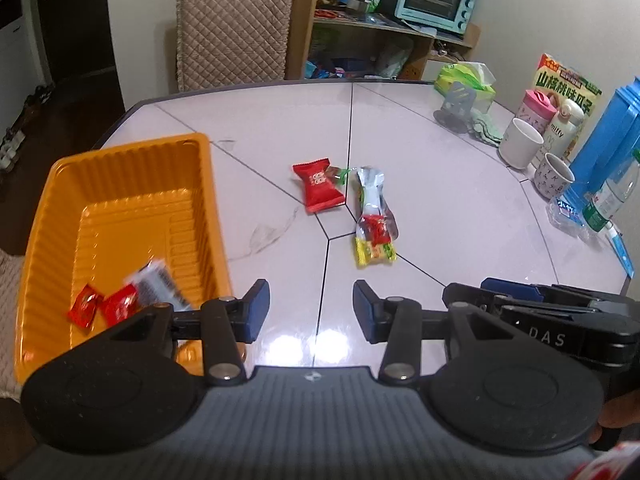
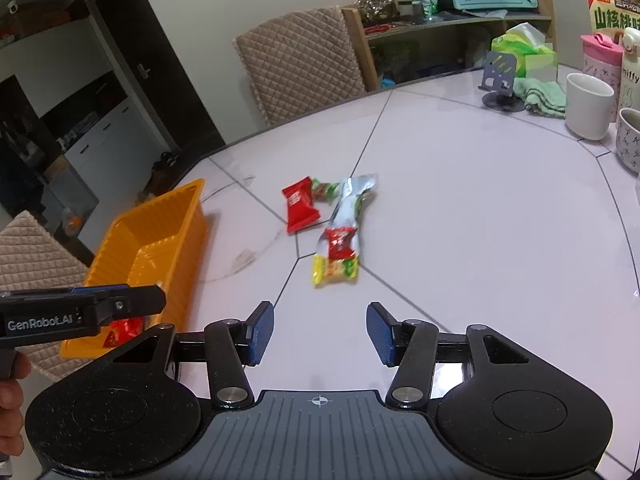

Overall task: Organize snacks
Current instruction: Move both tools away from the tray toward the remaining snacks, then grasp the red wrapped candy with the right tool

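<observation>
An orange ribbed tray point(image 1: 120, 168) point(image 2: 160, 216) stands at the table's left. Inside it lie two small red wrappers point(image 1: 84, 306) point(image 1: 120, 304) and a blurred silver packet point(image 1: 156, 284). My left gripper point(image 1: 312, 310) point(image 2: 156, 300) is open and empty beside the tray's near right corner. In mid-table lie a red packet point(image 1: 319, 187) point(image 2: 300, 208), a small green-and-red candy point(image 1: 336, 174), a long silver packet point(image 1: 370, 192) point(image 2: 352, 204), a small red wrapper point(image 1: 376, 230) on top of it, and a yellow packet point(image 1: 374, 254) point(image 2: 334, 270). My right gripper point(image 2: 320, 332) point(image 1: 472, 292) is open and empty, short of the yellow packet.
At the table's right side stand a white mug point(image 1: 520, 142), a patterned cup point(image 1: 554, 174), a pink flask point(image 1: 536, 110), a blue box point(image 1: 608, 136) and a water bottle point(image 1: 612, 196). A green tissue pack point(image 1: 466, 78) and a phone stand point(image 1: 456, 108) sit further back. A quilted chair point(image 1: 234, 32) stands behind the table.
</observation>
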Demonstrator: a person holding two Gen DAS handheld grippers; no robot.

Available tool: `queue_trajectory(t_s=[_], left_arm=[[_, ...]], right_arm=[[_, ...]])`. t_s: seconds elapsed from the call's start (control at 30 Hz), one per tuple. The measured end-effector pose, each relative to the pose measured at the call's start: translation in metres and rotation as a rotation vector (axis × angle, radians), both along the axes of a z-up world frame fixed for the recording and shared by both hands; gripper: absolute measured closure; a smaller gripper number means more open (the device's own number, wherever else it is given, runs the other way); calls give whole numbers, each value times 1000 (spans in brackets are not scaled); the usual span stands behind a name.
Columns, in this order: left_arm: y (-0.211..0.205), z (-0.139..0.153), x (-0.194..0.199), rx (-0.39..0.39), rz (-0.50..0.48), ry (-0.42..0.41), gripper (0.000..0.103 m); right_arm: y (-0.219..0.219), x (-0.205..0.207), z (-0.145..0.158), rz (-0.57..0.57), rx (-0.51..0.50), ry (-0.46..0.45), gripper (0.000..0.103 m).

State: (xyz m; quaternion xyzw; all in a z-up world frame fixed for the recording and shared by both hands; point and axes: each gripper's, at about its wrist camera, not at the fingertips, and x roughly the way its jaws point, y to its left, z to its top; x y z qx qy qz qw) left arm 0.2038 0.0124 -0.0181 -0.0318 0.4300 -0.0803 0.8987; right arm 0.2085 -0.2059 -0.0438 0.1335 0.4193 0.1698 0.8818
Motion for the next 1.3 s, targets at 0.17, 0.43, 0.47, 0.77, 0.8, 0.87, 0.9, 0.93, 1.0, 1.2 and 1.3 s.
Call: queue_trajectory(t_s=[0.17, 0.43, 0.47, 0.77, 0.8, 0.87, 0.9, 0.93, 1.0, 1.2, 1.3], left_arm=[[-9, -7, 21, 7, -20, 7, 61], [-11, -23, 52, 26, -8, 40, 61], [-10, -25, 55, 28, -6, 42, 61], [-6, -37, 81, 32, 14, 63, 61], [-5, -38, 83, 31, 16, 65, 61], [-4, -41, 88, 32, 20, 70, 61], [-4, -42, 90, 32, 22, 72, 61], [-3, -43, 92, 30, 24, 74, 61], [-3, -44, 95, 30, 26, 76, 61], [-2, -48, 103, 28, 25, 79, 61], [-3, -49, 105, 26, 23, 82, 61]], right_arm=[[1, 15, -3, -7, -12, -12, 52], [15, 47, -16, 29, -39, -26, 68], [17, 52, -18, 32, -39, -25, 69], [33, 87, -38, 61, -67, -8, 77], [34, 91, -41, 62, -70, -6, 77], [36, 96, -44, 64, -78, -1, 77], [38, 99, -47, 65, -83, 2, 77], [38, 102, -49, 64, -87, 5, 77], [40, 107, -53, 65, -92, 11, 77], [44, 118, -64, 68, -120, 30, 77], [45, 119, -68, 71, -131, 35, 77]])
